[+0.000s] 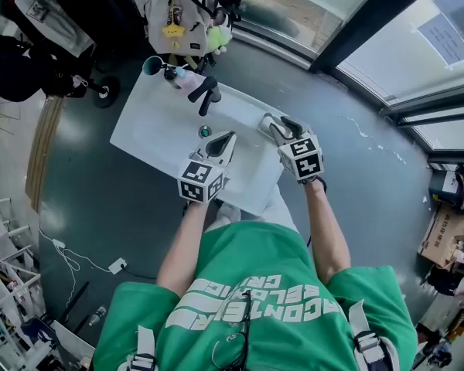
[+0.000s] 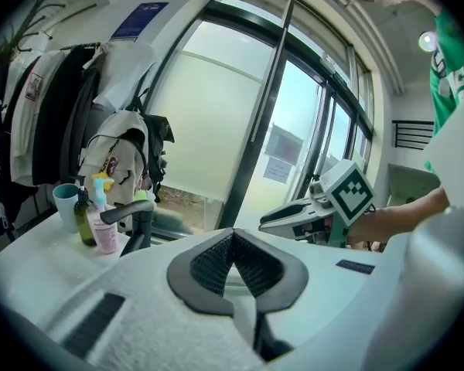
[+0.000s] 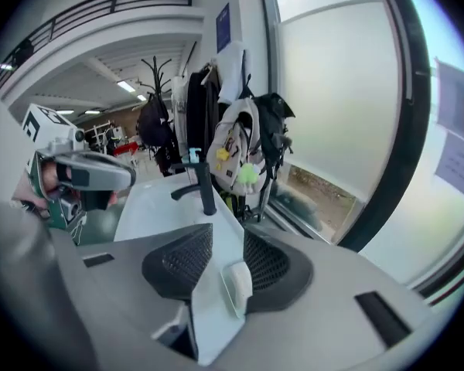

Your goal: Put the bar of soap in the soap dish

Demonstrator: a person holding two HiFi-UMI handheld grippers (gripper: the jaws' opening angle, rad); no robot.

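A white bar of soap (image 3: 239,282) lies in a pale soap dish (image 3: 223,294) on the right rim of the white sink (image 1: 155,126). In the right gripper view it shows far below, through the gap between the jaws. My right gripper (image 3: 226,238) hovers above it, open, with nothing between its pads. In the head view the right gripper (image 1: 281,128) covers most of the dish (image 1: 265,120). My left gripper (image 1: 223,141) hangs over the basin beside it, and its dark pads (image 2: 209,265) meet at the tips with nothing held.
A black faucet (image 1: 207,93) stands at the back of the sink, with a teal cup (image 1: 152,66) and small bottles (image 1: 182,78) beside it. The drain (image 1: 205,131) is near the left gripper. A backpack (image 1: 182,10) hangs behind, next to a glass wall (image 1: 417,37).
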